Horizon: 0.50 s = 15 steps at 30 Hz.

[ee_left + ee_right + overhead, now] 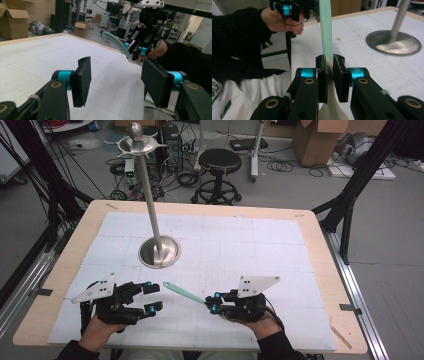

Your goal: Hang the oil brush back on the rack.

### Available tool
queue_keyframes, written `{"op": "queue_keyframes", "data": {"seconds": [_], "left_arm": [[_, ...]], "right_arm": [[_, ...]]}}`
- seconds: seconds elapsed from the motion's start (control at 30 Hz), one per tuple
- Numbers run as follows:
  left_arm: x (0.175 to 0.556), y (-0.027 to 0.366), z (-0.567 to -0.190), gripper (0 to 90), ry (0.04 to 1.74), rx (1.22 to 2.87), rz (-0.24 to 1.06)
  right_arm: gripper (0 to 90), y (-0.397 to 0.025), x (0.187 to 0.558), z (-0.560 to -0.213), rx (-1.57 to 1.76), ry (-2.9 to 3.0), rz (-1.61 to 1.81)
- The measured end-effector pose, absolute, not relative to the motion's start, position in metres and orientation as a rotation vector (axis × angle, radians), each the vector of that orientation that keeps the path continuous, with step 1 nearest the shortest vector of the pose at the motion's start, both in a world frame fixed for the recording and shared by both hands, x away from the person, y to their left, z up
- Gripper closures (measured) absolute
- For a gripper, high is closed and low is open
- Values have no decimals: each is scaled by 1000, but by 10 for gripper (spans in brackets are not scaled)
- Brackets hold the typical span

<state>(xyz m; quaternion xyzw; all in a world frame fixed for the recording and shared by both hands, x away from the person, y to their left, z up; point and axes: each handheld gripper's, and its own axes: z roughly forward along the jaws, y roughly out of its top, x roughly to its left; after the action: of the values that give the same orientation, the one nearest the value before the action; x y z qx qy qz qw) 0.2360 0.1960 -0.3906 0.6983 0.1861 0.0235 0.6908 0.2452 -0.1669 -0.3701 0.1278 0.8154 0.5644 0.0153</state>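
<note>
Jaws pressed together on a spoon (183,292): the right gripper (214,302) clamps the utensil where its pale green handle meets the cream bowl end, the handle pointing up and away toward the stand (159,251). The spoon hangs clear of the table (320,245), in front of the stand's round steel base. The left gripper (152,296), near the spoon's handle tip and on the stand's near side, has its jaws wide apart, nothing between its pads (82,80).
</note>
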Motion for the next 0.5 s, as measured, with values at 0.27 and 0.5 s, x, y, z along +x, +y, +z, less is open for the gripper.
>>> {"op": "queue_keyframes", "data": {"seconds": [0.27,0.5], "left_arm": [[235,188,-391,444,383,1563,5],[234,182,-391,494,343,1561,-32]], "right_arm": [[826,-158,243,-371,339,2573,1779],[826,-150,242,-374,287,2607,1824]]}}
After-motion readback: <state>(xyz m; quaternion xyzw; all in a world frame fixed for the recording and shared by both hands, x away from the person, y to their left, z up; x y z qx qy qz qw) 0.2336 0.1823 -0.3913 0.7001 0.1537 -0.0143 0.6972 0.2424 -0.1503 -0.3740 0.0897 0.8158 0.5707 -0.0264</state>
